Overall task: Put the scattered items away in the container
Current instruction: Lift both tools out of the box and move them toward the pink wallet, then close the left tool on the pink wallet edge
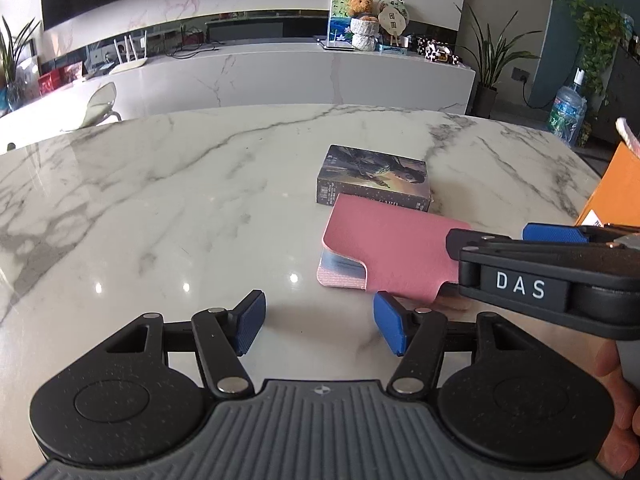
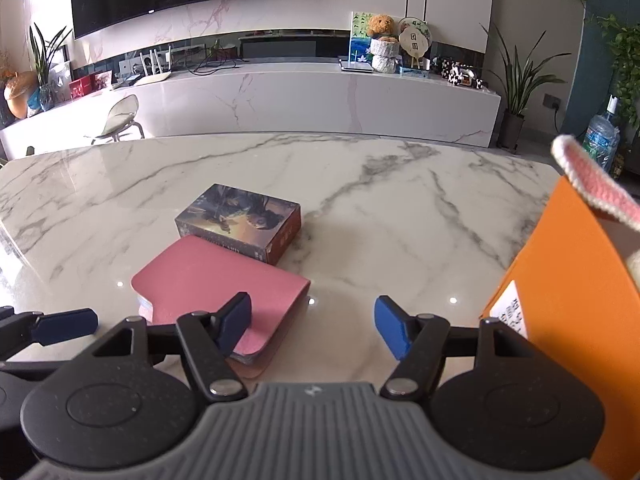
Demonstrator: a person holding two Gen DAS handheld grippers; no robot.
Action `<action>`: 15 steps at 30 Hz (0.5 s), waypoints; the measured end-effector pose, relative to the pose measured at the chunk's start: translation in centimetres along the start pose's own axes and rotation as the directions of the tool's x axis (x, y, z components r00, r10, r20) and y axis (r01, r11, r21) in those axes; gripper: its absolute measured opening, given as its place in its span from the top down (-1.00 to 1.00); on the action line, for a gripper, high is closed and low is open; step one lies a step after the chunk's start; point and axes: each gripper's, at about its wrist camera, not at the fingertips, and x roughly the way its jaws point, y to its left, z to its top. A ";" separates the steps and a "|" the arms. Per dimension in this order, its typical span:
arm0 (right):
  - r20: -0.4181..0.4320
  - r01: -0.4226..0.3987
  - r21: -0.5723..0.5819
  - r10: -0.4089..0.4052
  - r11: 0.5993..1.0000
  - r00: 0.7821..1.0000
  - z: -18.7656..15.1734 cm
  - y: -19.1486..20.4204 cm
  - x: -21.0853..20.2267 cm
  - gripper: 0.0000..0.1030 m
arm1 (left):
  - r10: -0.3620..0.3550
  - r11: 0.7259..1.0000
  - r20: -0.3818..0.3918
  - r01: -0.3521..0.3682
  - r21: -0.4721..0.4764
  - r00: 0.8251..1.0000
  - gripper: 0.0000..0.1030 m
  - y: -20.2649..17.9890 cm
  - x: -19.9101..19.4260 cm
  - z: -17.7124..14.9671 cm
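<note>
A pink notebook (image 1: pixel 392 248) (image 2: pixel 216 280) lies flat on the marble table (image 1: pixel 180 208), with its far edge against a dark illustrated box (image 1: pixel 372 176) (image 2: pixel 240 220). An orange container (image 2: pixel 568 272) (image 1: pixel 616 196) stands at the right, and a pink-and-white knitted item (image 2: pixel 592 176) pokes out of its top. My left gripper (image 1: pixel 320 324) is open over bare table, just near-left of the notebook. My right gripper (image 2: pixel 316 328) is open too; its left pad hangs over the notebook's near right corner, and only table shows between its pads. One right finger (image 1: pixel 516 280) crosses the left wrist view.
Beyond the table's far edge are a chair (image 2: pixel 120 116) and a long white cabinet (image 2: pixel 300 96) with ornaments. Potted plants (image 2: pixel 520 80) and a water bottle (image 2: pixel 602 140) stand at the far right. A hand (image 1: pixel 616 392) holds the right gripper.
</note>
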 end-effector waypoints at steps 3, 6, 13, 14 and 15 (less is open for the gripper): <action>0.016 -0.022 -0.013 0.022 1.000 1.000 -0.1 0.3 0.1 -0.21 | 0.007 1.000 0.008 -0.008 0.011 1.000 -0.37 -0.1 0.1 -0.1; 0.019 -0.076 -0.016 0.077 0.997 0.997 -0.1 0.6 0.0 0.33 | 0.012 1.000 0.012 -0.012 0.016 1.000 -0.35 -0.1 0.2 -0.1; 0.020 -0.083 -0.085 0.085 0.993 0.996 -0.3 1.7 -0.6 0.64 | 0.046 0.999 0.009 -0.046 0.000 0.999 -0.21 0.4 -0.1 0.0; 0.019 -0.079 -0.078 0.081 0.994 0.997 -0.1 1.6 -0.6 0.64 | 0.053 0.999 0.009 -0.053 -0.005 0.999 -0.20 0.5 -0.1 0.0; 0.017 -0.076 -0.072 0.077 0.995 0.997 0.0 1.5 -0.6 0.62 | 0.060 0.998 0.010 -0.060 -0.011 0.998 -0.20 0.7 -0.1 0.0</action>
